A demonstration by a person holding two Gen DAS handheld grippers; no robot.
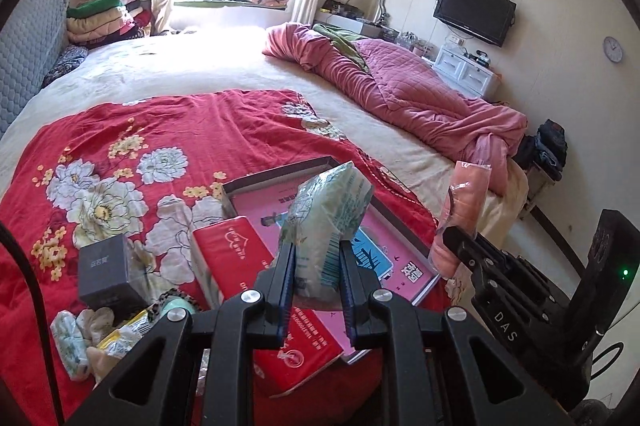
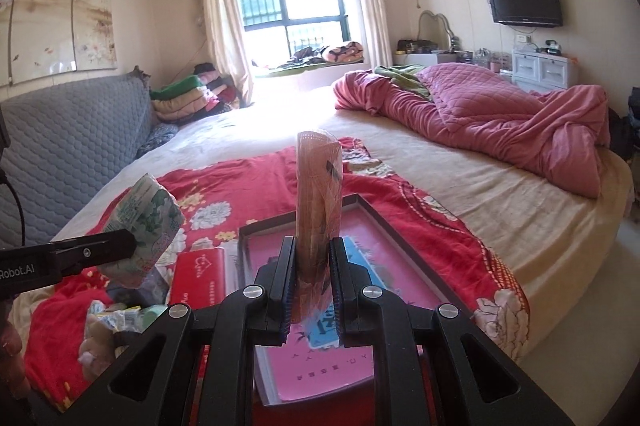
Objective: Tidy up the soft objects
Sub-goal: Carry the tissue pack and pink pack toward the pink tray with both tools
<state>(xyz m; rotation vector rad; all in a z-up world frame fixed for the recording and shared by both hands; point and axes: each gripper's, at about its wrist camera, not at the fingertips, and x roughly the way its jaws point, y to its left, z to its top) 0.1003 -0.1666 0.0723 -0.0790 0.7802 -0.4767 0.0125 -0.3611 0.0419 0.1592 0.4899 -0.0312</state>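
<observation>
A green-and-white printed tissue pack (image 1: 328,222) and a peach plastic-wrapped packet (image 2: 319,202) stand upright above the pink-lined tray (image 2: 384,222).

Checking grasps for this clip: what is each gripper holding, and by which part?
The left gripper pinches a green-and-white tissue pack by its lower end. The right gripper pinches an orange plastic-wrapped packet by its lower end, standing upright.
</observation>
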